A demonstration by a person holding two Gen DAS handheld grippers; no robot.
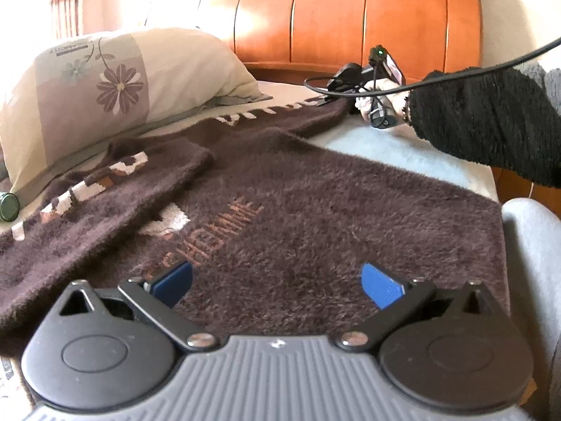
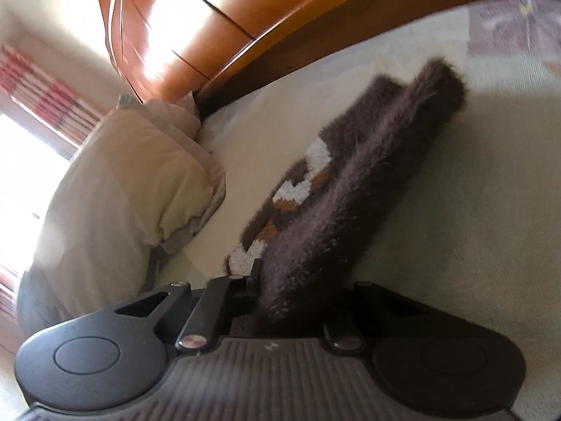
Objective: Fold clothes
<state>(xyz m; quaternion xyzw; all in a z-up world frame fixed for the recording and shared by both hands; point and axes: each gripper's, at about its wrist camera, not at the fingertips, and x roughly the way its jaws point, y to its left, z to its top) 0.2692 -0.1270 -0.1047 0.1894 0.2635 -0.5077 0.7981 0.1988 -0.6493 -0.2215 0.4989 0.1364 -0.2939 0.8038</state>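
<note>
A fuzzy dark brown sweater (image 1: 298, 203) with white and orange pattern and stitched lettering lies spread on the bed. My left gripper (image 1: 277, 280) hovers over its near part, open, its blue pads (image 1: 380, 284) wide apart with nothing between them. At the far end of the sweater, a hand in a black fuzzy sleeve (image 1: 491, 115) holds my right gripper (image 2: 291, 280). It is shut on one brown sleeve (image 2: 350, 193) of the sweater, which runs out from its jaws across the cream sheet. The fabric hides the fingertips.
A cream pillow (image 1: 105, 94) with a purple flower print lies at the left, against the orange wooden headboard (image 1: 350, 17). A small dark green object (image 1: 8, 206) sits at the left edge. A black cable (image 1: 473, 70) trails from the right gripper. The bed's edge (image 1: 491, 189) is at the right.
</note>
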